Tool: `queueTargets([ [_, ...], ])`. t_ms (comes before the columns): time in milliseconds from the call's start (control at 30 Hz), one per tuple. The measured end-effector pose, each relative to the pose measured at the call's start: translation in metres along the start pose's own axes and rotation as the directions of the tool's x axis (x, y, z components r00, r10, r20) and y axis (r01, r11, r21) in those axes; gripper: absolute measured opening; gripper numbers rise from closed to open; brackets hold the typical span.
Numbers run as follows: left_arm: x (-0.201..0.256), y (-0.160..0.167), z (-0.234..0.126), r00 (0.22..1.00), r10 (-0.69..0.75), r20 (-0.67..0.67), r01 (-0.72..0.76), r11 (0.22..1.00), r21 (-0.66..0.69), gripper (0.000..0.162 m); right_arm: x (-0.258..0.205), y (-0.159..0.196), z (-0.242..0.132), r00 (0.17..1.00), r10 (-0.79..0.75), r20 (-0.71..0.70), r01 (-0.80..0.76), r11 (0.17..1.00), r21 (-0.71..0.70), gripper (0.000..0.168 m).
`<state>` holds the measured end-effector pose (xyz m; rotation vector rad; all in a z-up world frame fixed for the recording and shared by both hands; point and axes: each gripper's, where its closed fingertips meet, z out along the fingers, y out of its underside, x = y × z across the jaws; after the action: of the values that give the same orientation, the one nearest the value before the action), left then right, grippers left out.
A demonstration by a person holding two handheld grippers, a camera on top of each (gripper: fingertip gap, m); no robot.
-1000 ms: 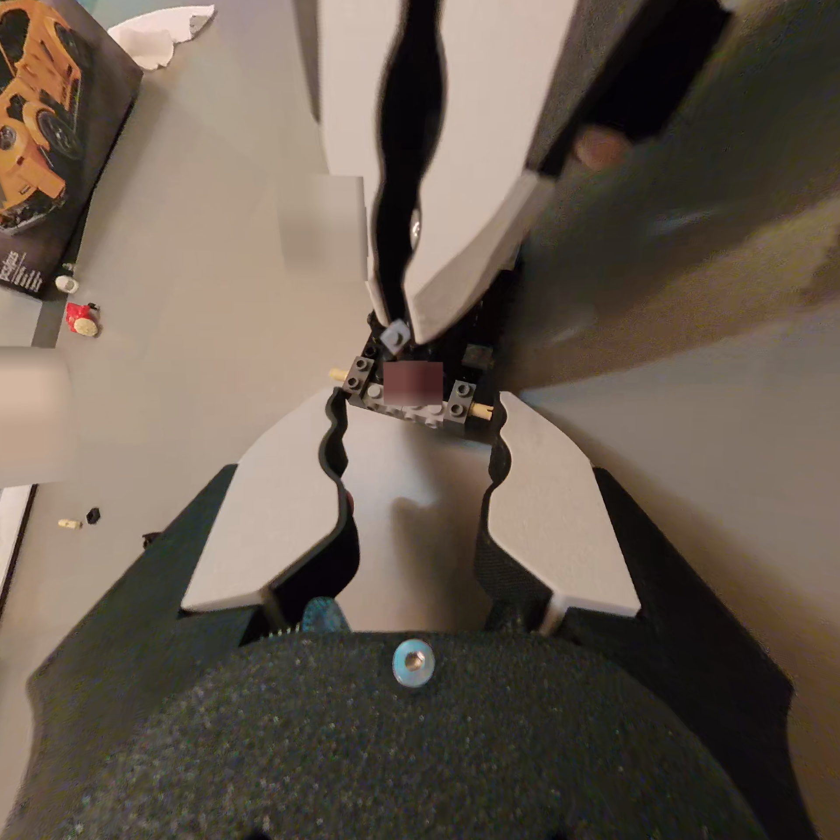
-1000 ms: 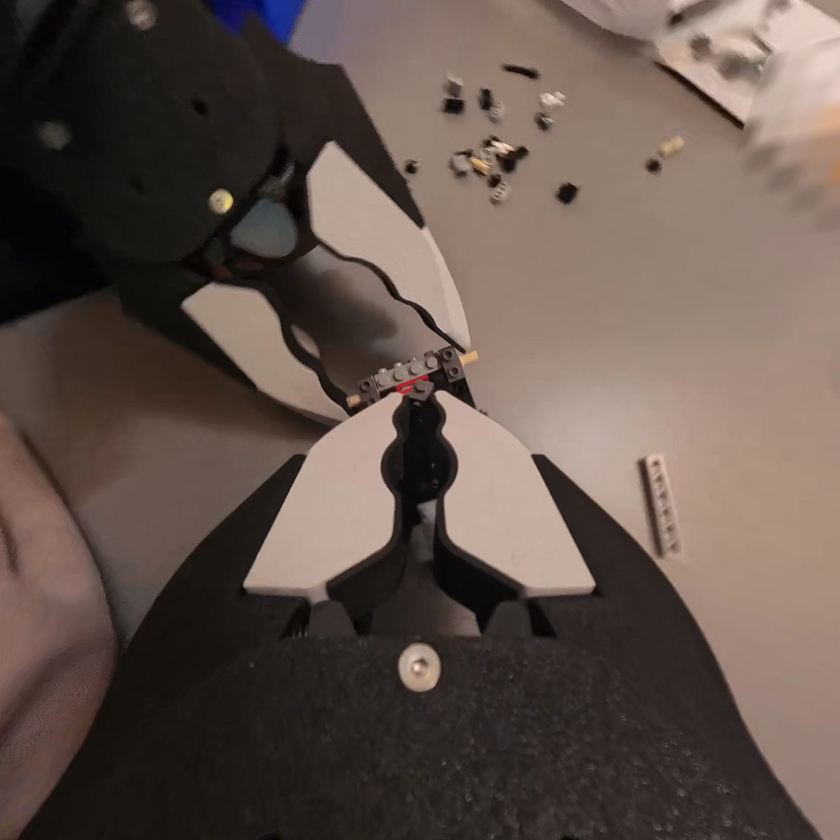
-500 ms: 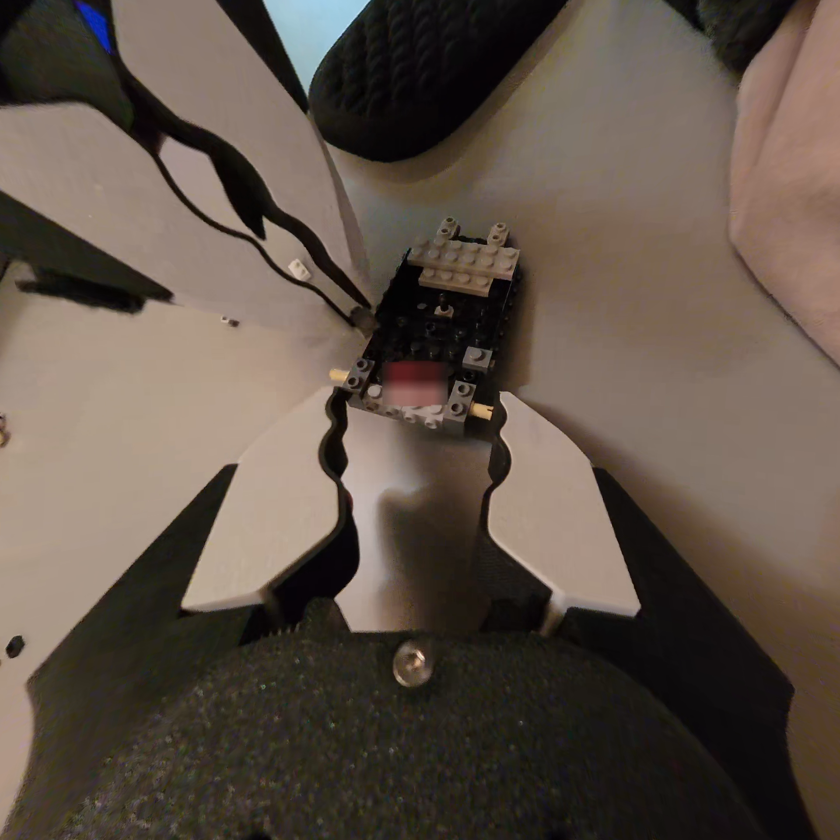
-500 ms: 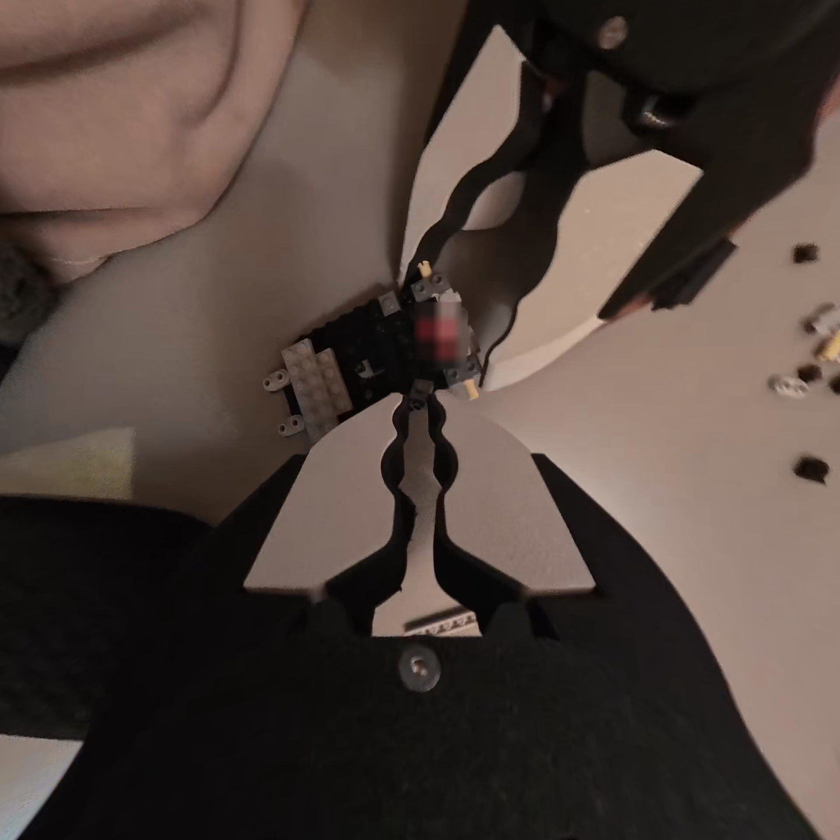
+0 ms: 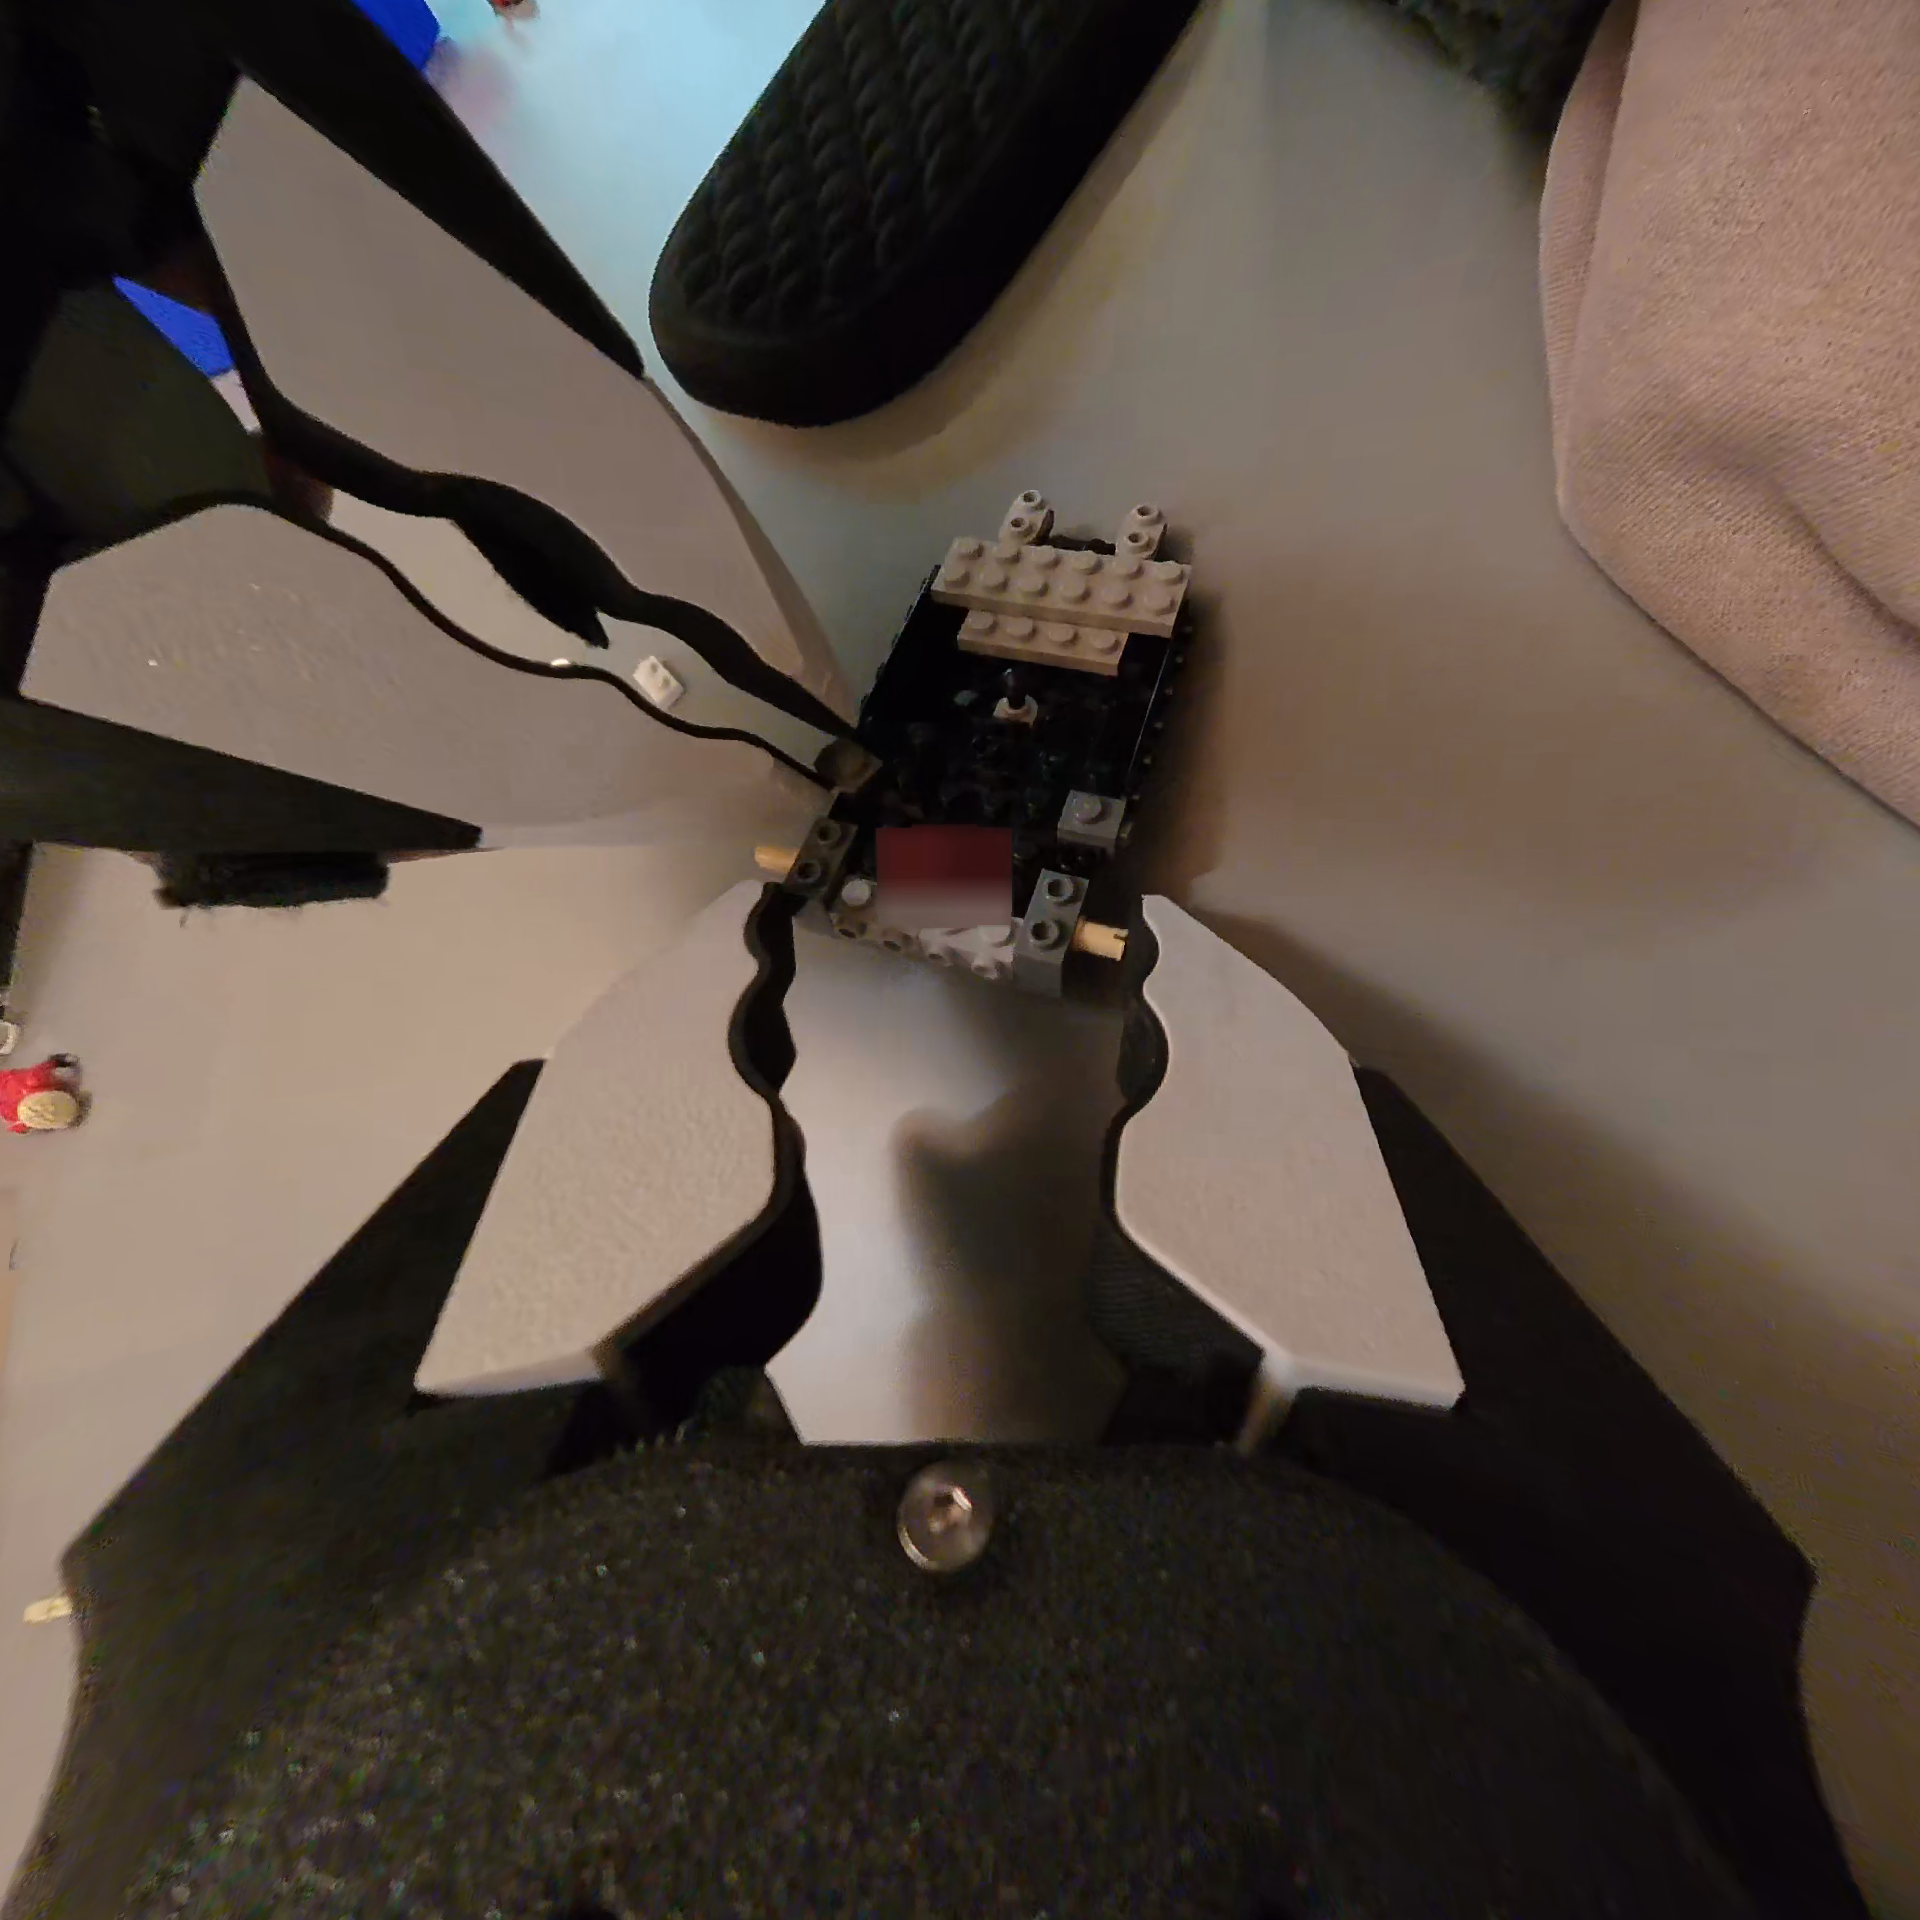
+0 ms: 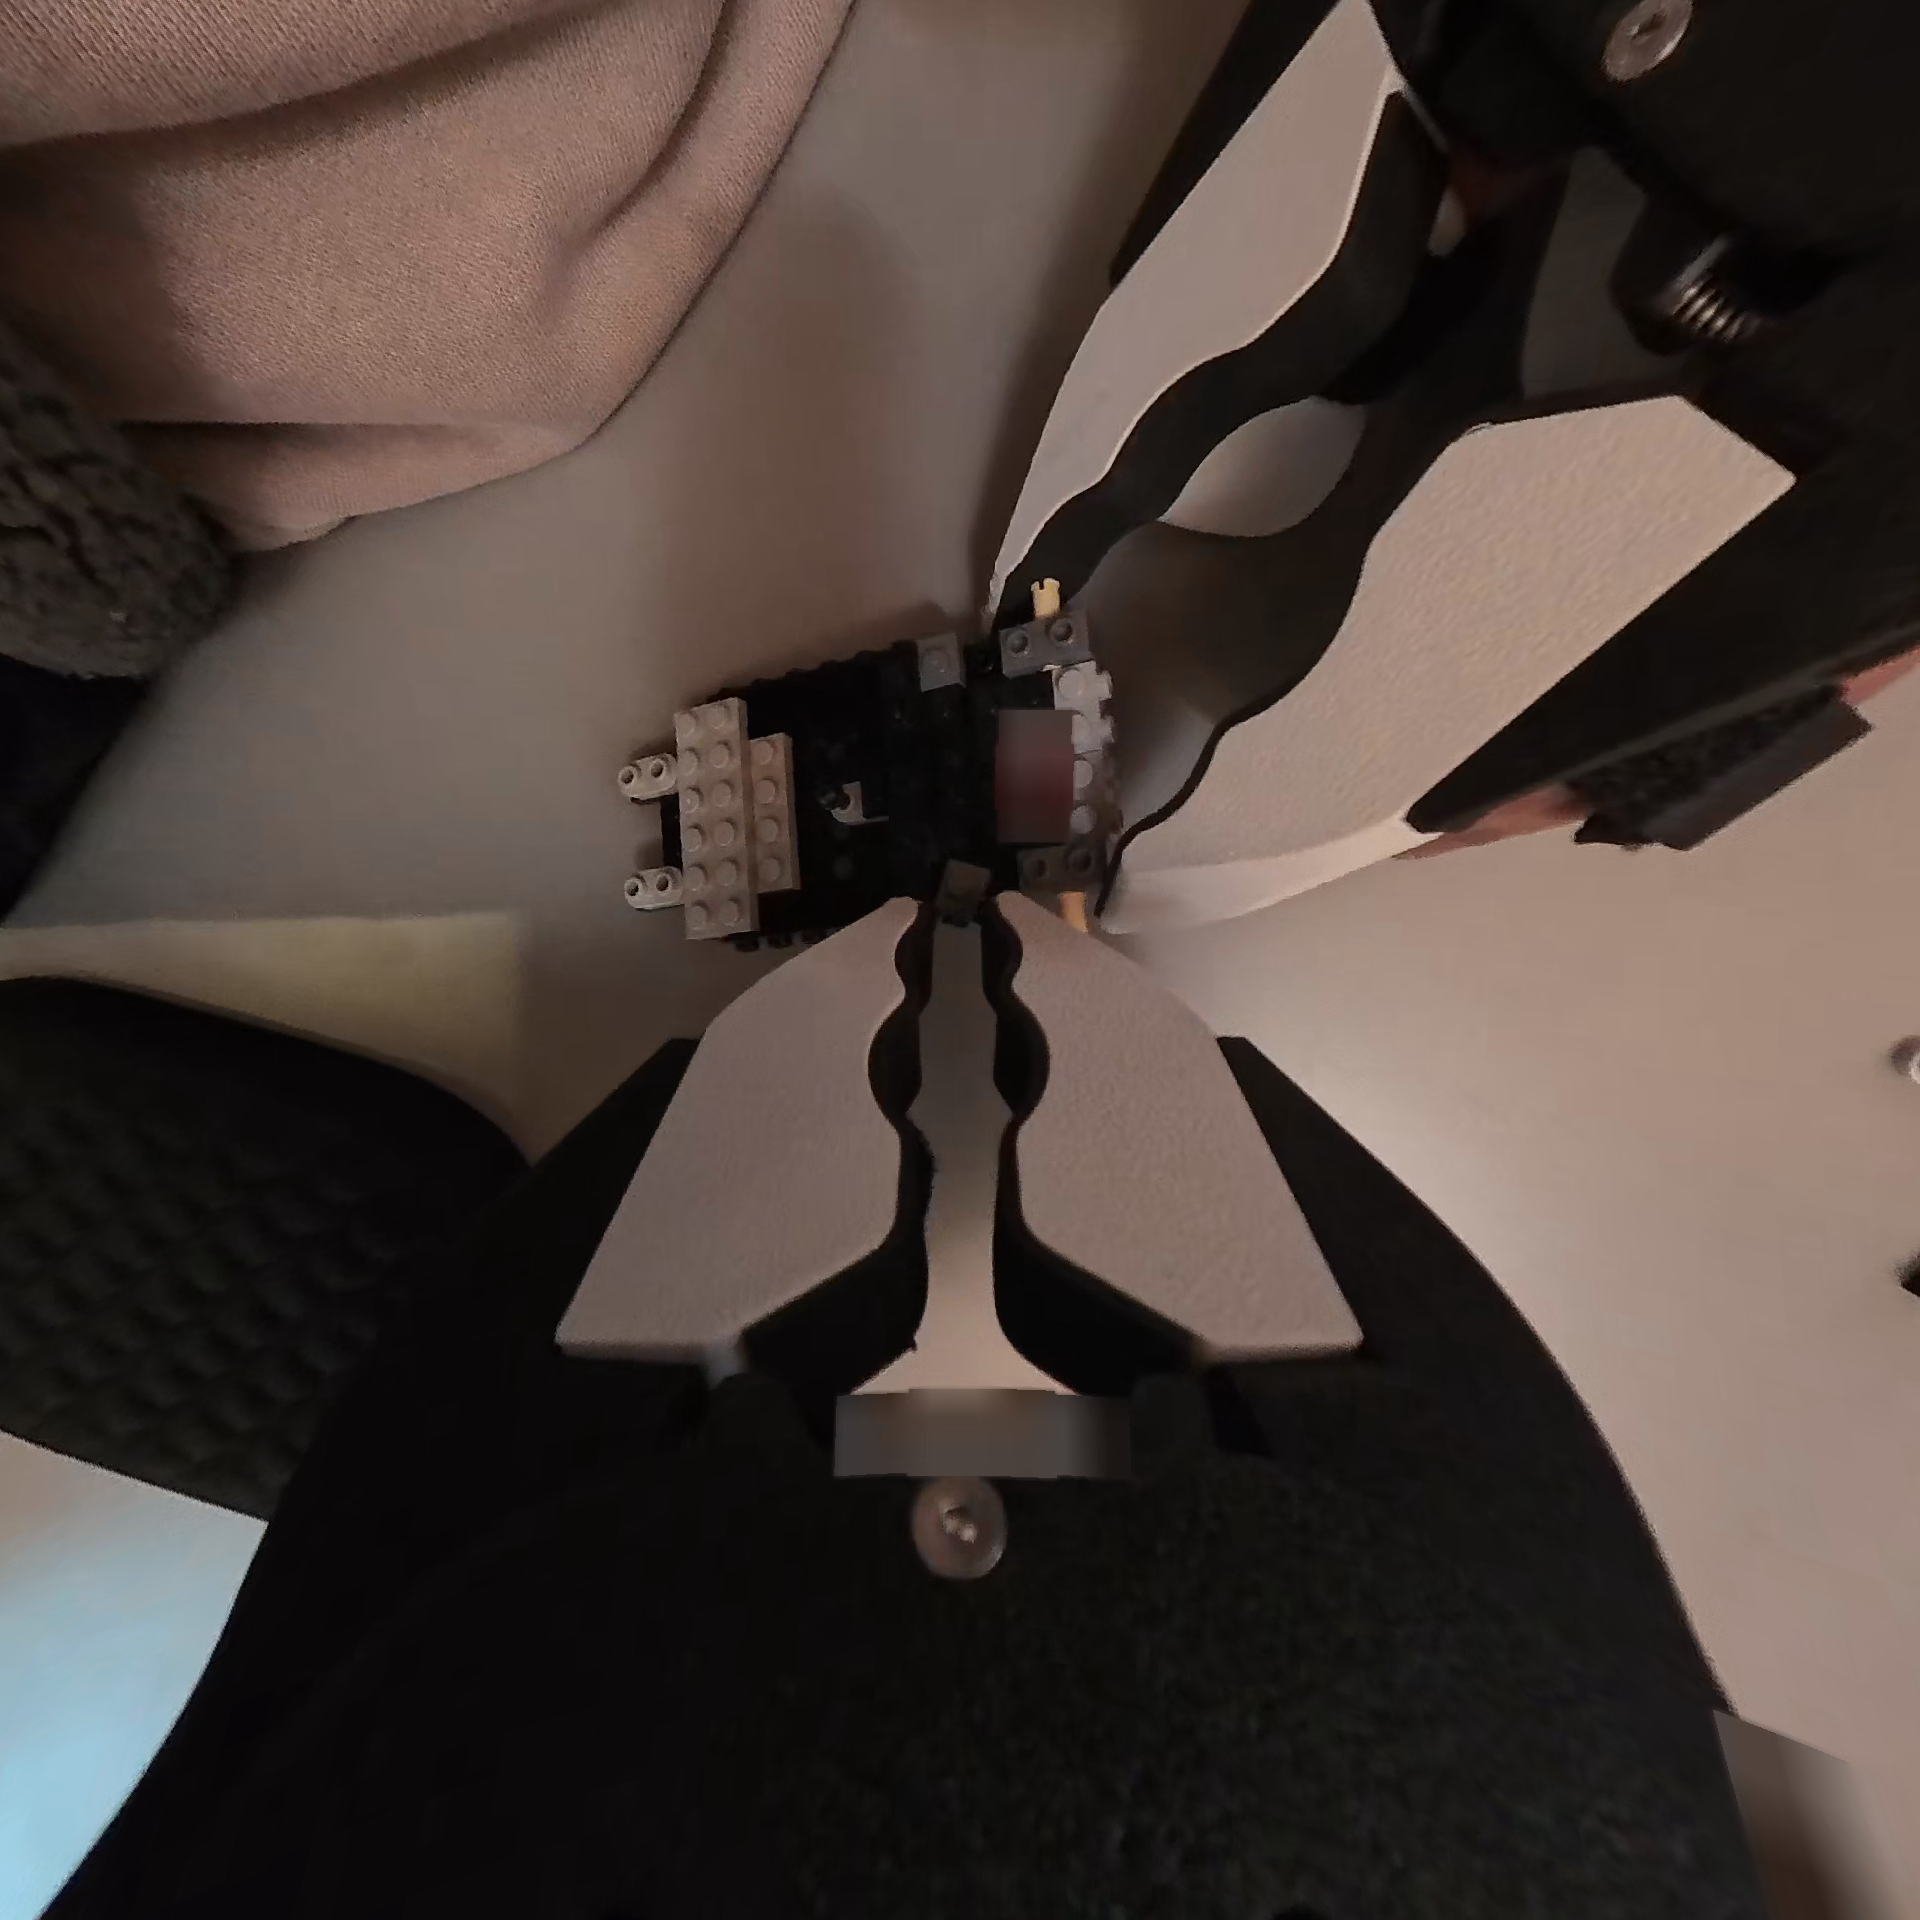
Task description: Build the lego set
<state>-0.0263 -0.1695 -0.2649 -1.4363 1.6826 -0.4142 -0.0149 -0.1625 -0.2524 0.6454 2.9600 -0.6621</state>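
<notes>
A black lego chassis [image 5: 1023,743] carries light grey plates [image 5: 1060,587] at its far end and tan axle pins at its near end. My left gripper [image 5: 951,914] is shut on the chassis, with a fingertip against each tan pin. My right gripper [image 6: 963,916] is shut on a small dark grey piece [image 6: 961,891] and holds it against the side edge of the chassis [image 6: 883,774], near the pin end. In the left wrist view the right gripper [image 5: 844,767] reaches in from the upper left. In the right wrist view the left gripper [image 6: 1049,748] comes in from the upper right.
A black textured object [image 5: 914,208] lies just beyond the chassis. Beige fabric of a person's clothing [image 5: 1745,416] is close on the right. A small red piece [image 5: 36,1091] lies at the left edge on the grey surface. Loose small pieces [image 6: 1907,1060] show at the right edge. Less than 4 cm separates the two grippers' tips.
Both grippers have swung round together with the chassis. The right gripper's tip has shifted from the chassis's near end to its left side edge. In the last half second almost nothing moved.
</notes>
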Motion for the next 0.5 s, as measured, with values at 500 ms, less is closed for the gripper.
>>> queueTargets([
  [500,-0.0053,-0.0013,0.0004,0.993,0.103,0.061,-0.102,0.995,-0.015,0.060,-0.0035,-0.0008,-0.0055,0.996,0.076,-0.053,-0.078,0.996,-0.039,0.014],
])
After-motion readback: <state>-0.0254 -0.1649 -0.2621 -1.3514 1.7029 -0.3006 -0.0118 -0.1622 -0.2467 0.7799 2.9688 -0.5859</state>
